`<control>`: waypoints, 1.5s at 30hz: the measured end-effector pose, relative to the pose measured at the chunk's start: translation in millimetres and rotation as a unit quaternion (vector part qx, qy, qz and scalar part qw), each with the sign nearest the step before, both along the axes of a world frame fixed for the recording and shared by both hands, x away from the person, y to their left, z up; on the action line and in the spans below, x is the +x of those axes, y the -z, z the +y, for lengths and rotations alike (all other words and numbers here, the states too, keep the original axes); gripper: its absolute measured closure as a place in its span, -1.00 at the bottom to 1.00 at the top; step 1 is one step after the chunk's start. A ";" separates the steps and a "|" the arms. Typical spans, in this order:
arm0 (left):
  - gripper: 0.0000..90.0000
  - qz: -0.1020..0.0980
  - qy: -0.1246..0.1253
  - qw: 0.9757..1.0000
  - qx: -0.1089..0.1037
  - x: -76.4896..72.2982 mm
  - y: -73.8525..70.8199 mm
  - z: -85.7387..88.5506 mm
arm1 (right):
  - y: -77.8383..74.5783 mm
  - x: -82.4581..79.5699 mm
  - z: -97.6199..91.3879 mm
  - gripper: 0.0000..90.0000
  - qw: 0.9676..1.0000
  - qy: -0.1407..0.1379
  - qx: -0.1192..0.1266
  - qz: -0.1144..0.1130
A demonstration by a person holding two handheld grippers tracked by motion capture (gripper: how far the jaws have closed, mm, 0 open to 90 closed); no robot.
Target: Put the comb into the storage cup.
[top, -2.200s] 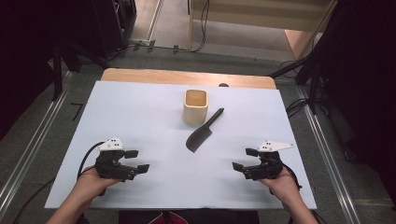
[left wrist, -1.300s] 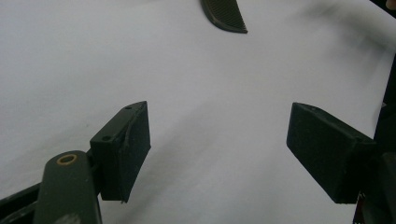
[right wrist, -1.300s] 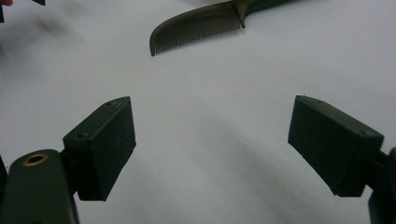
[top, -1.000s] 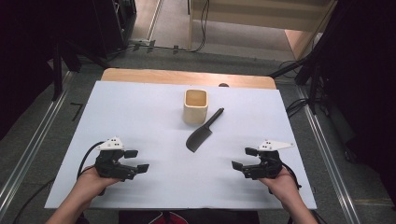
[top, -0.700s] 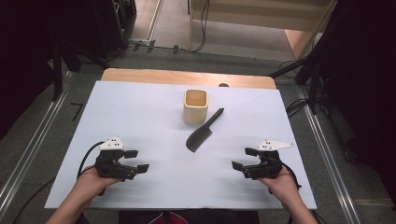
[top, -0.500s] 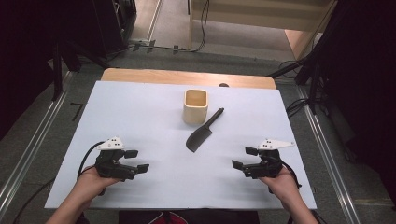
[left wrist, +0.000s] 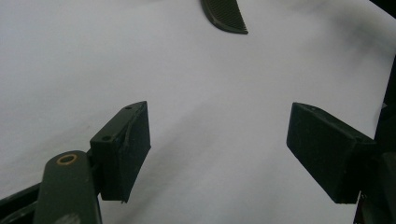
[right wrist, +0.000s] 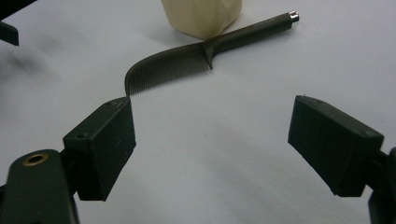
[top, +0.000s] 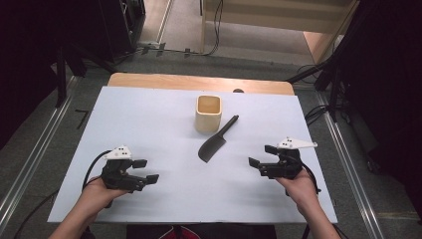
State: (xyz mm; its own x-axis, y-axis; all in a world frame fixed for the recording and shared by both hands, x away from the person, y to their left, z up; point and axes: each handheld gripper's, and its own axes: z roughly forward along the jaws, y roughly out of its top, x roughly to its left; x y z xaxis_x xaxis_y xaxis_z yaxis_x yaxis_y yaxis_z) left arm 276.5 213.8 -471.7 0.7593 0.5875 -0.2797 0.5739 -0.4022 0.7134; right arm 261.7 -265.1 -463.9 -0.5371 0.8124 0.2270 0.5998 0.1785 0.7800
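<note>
Fingers wide on both: our left gripper (top: pixel 149 171) sits lower left of the high view, right gripper (top: pixel 260 156) lower right, each holding nothing, both low over the white counter (top: pixel 149 119). Dark comb (top: pixel 215 142) lies flat near frame centre, between the grippers & well apart from both. Its handle runs just beside the cream cup (top: pixel 208 113), upper centre; can't tell if touching. In right gripper view, comb (right wrist: pixel 187 60) lies ahead of the fingers (right wrist: pixel 100 144).

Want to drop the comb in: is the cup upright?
Upright: the cup stands on its base, mouth up, comb flat beside it.
</note>
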 end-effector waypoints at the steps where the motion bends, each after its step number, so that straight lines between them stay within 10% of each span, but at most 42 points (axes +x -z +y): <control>1: -0.50 0.000 -0.001 1.000 0.000 0.0 -0.1 0.0 | -0.5 1.2 -0.3 -0.71 1.000 0.001 0.003 0.000; 45: -0.50 -0.003 -0.011 1.000 -0.011 2.0 -2.4 2.8 | -16.5 50.7 25.1 -0.70 1.000 0.003 -0.007 -0.010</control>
State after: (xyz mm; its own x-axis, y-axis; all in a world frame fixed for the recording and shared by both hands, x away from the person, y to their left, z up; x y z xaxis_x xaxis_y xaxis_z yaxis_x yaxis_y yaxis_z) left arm 278.5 216.6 -469.3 0.7482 0.5974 -0.2887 0.5781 -0.3733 0.7256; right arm 312.4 -240.0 -447.4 -0.5371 0.8184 0.2042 0.5847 0.1867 0.7895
